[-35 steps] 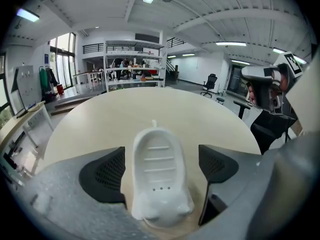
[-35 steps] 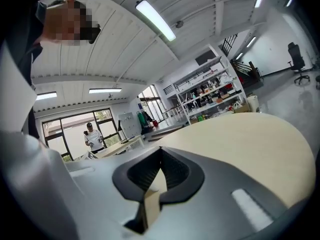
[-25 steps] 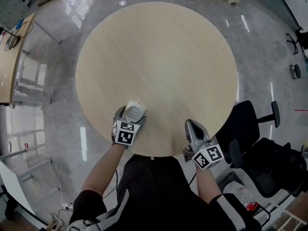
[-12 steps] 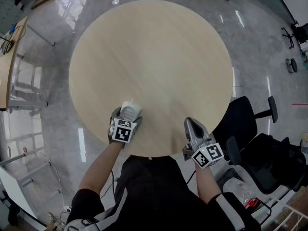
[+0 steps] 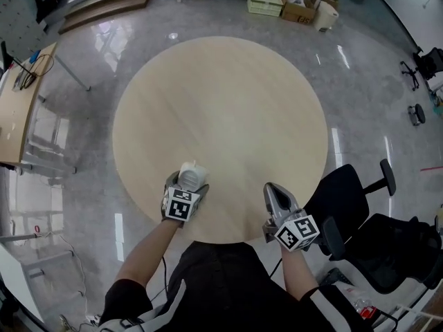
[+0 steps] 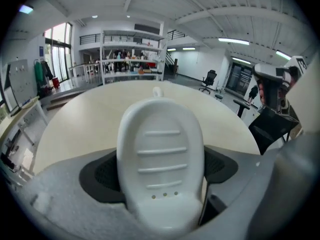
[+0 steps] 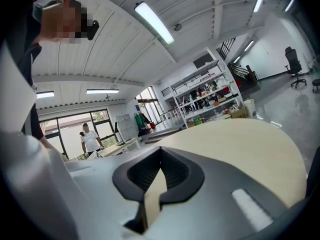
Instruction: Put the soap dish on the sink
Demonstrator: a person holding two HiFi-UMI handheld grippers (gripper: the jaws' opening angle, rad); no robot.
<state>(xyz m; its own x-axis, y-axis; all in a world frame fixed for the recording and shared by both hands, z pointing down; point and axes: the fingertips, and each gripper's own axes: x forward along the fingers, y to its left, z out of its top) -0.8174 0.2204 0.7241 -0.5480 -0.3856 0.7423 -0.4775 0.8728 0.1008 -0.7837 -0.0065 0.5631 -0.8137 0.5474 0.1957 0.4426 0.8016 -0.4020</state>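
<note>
The soap dish (image 6: 161,154) is pinched in the left gripper (image 5: 187,184), long axis directed straight ahead over the table (image 5: 221,109), while the right gripper (image 5: 275,196) is pressed together, empty.

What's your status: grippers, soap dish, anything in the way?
Left gripper shut on soap dish, at table's near edge. Right gripper shut, empty. No sink in view; nothing in the way on the table.

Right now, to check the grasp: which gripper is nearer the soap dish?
Left: the left gripper clamps the soap dish; the right gripper hangs apart, to its right.
</note>
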